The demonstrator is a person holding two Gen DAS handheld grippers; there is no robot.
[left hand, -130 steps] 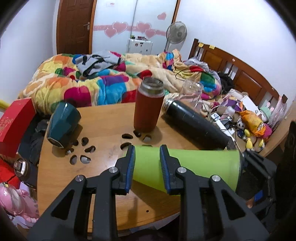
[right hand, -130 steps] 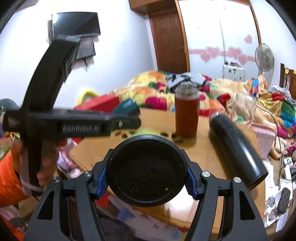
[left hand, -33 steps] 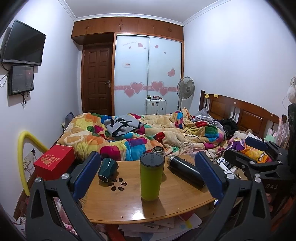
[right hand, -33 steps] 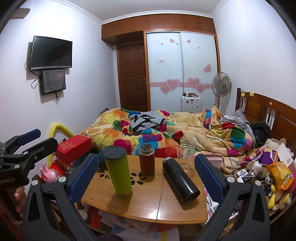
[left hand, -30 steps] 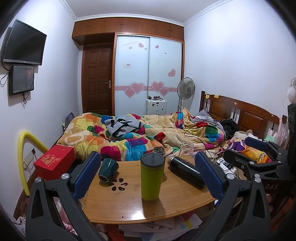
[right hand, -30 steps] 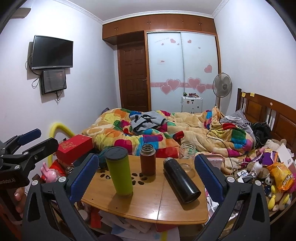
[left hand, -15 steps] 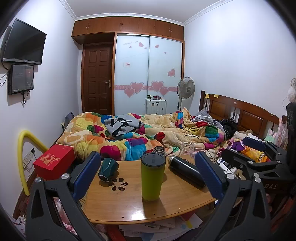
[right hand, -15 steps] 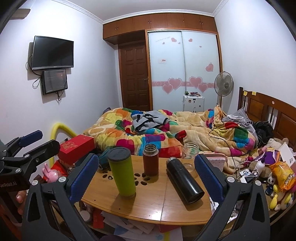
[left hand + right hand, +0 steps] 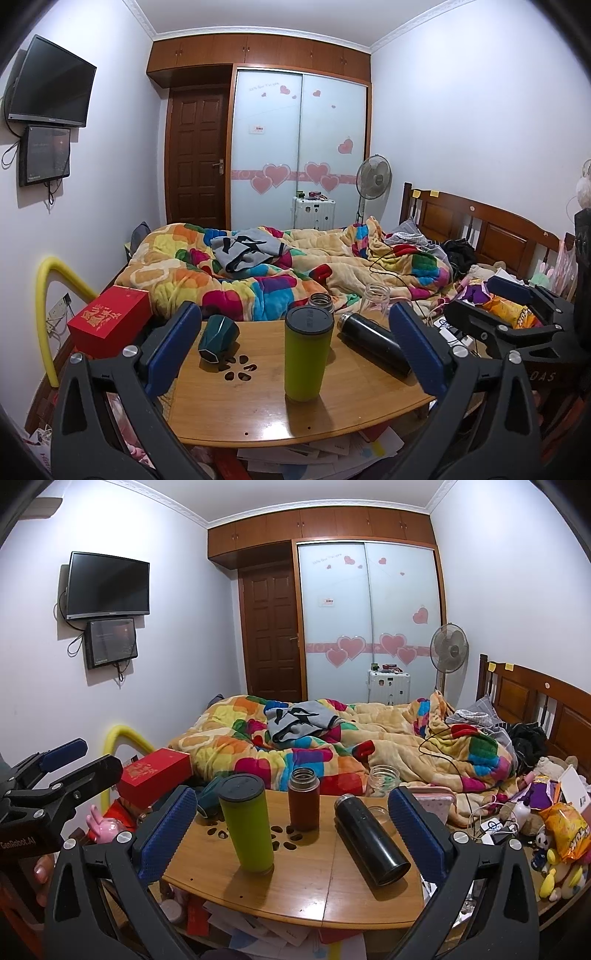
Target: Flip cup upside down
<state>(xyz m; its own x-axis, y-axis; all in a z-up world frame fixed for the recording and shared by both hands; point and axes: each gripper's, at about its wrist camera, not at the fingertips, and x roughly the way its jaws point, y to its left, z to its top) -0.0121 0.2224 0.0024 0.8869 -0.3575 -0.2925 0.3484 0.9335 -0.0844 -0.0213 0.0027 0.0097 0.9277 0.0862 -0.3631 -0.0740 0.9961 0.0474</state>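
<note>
The tall green metal cup with the dark end on top (image 9: pixel 306 354) is standing straight up on the round wooden surface (image 9: pixel 332 410), ahead of the left claw (image 9: pixel 291 354) and between its two wide-open blue fingers (image 9: pixel 170 347). The right claw (image 9: pixel 291 834) is also hanging wide open and holding nothing, with the cup ahead of it and a little to its left. Both claws are staying well back from the cup. It looks like the flip is done, so the best thing now is letting go cleanly. Any move forward should be slow, because the long black bottle lying on its side (image 9: pixel 369 838) and the small brown bottle (image 9: pixel 303 799) are sitting near the cup.
</note>
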